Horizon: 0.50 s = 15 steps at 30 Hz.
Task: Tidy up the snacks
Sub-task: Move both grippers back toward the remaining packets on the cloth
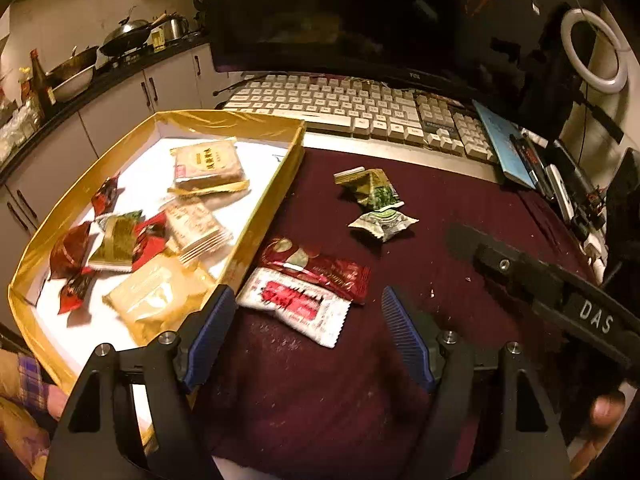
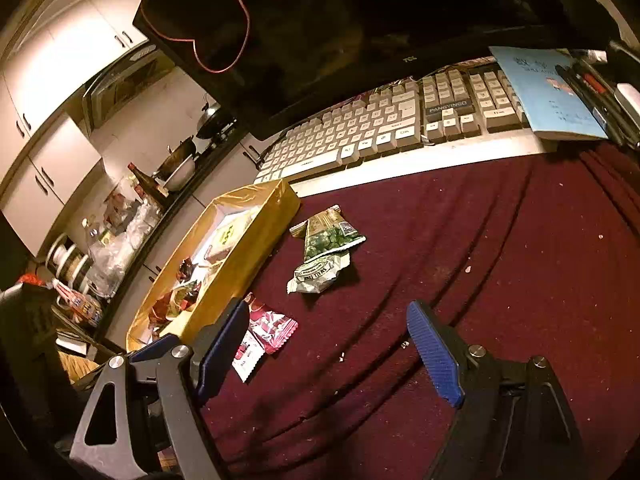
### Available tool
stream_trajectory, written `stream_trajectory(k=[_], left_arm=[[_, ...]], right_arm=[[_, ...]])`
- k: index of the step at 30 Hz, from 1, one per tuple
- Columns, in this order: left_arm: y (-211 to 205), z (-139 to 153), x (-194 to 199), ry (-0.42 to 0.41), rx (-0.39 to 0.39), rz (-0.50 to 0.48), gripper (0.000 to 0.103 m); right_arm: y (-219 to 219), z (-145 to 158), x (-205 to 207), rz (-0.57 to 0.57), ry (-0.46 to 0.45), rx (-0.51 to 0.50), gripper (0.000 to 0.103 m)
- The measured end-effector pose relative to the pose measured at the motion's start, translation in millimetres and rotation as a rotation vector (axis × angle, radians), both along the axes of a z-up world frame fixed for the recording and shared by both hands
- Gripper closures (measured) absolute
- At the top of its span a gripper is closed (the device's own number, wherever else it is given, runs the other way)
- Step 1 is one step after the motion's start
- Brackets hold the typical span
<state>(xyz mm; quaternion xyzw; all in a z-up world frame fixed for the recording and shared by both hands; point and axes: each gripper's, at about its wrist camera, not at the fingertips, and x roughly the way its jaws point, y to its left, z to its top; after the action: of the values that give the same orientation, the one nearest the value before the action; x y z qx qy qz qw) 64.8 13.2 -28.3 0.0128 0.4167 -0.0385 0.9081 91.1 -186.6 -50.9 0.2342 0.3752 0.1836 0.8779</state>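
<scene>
A gold-walled box (image 1: 256, 216) with a white floor holds several snack packets. On the maroon cloth (image 1: 460, 208) beside it lie a dark red packet (image 1: 320, 266), a white-and-red packet (image 1: 300, 306), a green pea packet (image 1: 370, 186) and a pale green-white packet (image 1: 382, 224). My left gripper (image 1: 306, 330) is open and empty, just in front of the white-and-red packet. My right gripper (image 2: 330, 346) is open and empty over the cloth; the green packet (image 2: 330, 236), pale packet (image 2: 316, 274), red packets (image 2: 268, 330) and the box (image 2: 240, 264) lie ahead and left of it.
A keyboard (image 1: 352, 108) and dark monitor (image 1: 340, 20) stand behind the cloth. A blue booklet (image 2: 548, 88) and pens lie at the right. A ring light (image 1: 594, 50) is at the far right. The right gripper's black body (image 1: 560, 292) shows in the left wrist view. Kitchen counter at left.
</scene>
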Motion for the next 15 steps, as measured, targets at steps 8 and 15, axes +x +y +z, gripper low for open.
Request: stream_trajectory(k=[8, 15], left_arm=[[-8, -6, 6, 0.01, 0.017, -0.001, 0.027], [-4, -15, 12, 0.031, 0.012, 0.007, 0.027]], right_arm=[[-4, -4, 1, -0.03, 0.024, 0.023, 0.02], [-4, -4, -1, -0.051, 0.02, 0.022, 0.019]])
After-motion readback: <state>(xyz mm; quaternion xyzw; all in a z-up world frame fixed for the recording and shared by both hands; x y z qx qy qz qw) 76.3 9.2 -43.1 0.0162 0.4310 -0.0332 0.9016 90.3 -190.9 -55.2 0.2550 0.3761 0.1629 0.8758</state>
